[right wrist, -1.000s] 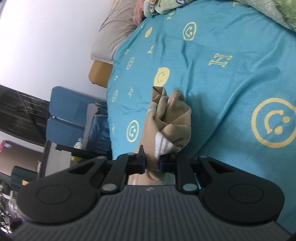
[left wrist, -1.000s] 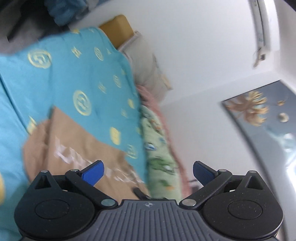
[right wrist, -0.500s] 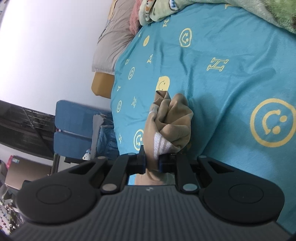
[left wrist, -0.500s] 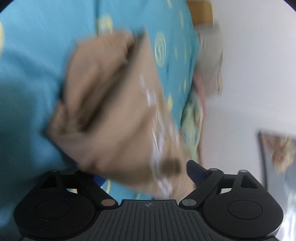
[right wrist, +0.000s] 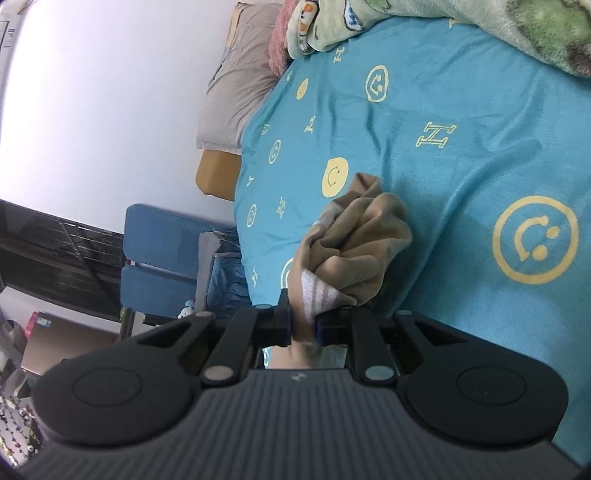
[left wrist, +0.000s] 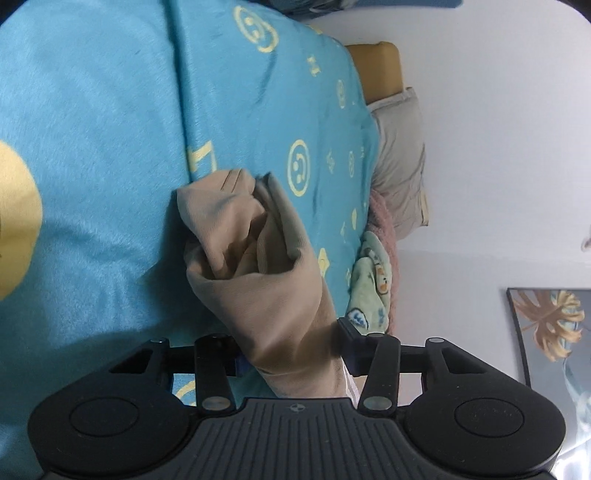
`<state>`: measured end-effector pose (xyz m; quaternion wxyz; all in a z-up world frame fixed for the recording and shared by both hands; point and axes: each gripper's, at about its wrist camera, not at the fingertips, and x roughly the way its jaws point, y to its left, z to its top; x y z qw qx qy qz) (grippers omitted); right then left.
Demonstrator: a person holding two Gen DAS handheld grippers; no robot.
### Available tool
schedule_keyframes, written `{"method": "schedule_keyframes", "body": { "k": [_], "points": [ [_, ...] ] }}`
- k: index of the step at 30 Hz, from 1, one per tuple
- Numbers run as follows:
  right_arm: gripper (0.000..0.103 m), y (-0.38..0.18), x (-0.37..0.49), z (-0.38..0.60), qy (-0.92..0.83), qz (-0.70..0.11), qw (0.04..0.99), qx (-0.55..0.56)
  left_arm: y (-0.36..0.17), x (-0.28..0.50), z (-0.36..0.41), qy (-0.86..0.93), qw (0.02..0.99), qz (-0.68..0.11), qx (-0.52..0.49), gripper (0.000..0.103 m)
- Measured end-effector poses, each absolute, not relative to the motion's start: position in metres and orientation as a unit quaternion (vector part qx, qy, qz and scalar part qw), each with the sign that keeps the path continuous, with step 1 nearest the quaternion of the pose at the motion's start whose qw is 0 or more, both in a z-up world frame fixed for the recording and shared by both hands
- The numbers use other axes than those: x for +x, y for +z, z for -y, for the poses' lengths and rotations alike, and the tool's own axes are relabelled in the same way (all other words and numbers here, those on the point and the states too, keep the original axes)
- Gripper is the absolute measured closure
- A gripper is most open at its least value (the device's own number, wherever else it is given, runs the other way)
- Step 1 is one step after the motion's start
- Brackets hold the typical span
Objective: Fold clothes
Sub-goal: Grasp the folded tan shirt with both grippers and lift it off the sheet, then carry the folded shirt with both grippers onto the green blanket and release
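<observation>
— Right tongs point(right wrist: 303, 326) pinched tight on the tan garment point(right wrist: 354, 251), right at the white-striped trim. Left tongs point(left wrist: 291, 354) set wider, fingers pressing either flank of a thick bundle of the same cloth; closed on it by the look of things, no slack visible.

— Same tan garment point(left wrist: 255, 258) in the left view, then?

— Seemingly so. Bunched and crumpled just ahead of both pairs of tongs, far end resting on the teal smiley-print bedspread point(right wrist: 461, 155), near end lifted into the grips.

— Handling?

— Soft, light, limp. Fine ribbed knit, likely a bit stretchy; no stiffness to hold a crease unaided. Not slippery, not fragile. Prone to sagging and wadding between two grips held this close together.

— Best place to take hold?

— Along a hem or the striped edge, at corners, well apart, so the cloth spreads flat instead of balling up. Present grips judged too central for a clean fold.

— Beyond that?

— Toward the head edge of the bed: grey pillow point(left wrist: 400, 162), pink fleece and a green cartoon blanket point(right wrist: 424, 26) heaped along that side.
</observation>
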<state>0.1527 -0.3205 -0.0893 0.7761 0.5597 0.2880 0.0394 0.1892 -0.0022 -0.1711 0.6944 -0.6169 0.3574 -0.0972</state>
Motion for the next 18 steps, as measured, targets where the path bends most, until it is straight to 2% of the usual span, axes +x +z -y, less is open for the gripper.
{"method": "schedule_keyframes", "body": {
  "k": [5, 11, 18],
  "points": [
    [0.088, -0.076, 0.129, 0.323, 0.04, -0.275, 0.782, 0.558, -0.151, 0.182, -0.007, -0.117, 0.7, -0.359, -0.606, 0.063],
    [0.088, -0.056, 0.093, 0.34, 0.047, -0.257, 0.781, 0.567, -0.101, 0.18, 0.0, -0.169, 0.69, -0.378, -0.593, 0.069],
    [0.088, -0.026, 0.062, 0.409, 0.026, -0.243, 0.77, 0.589, -0.028, 0.204, 0.071, -0.227, 0.688, -0.467, -0.507, 0.07]
  ]
}}
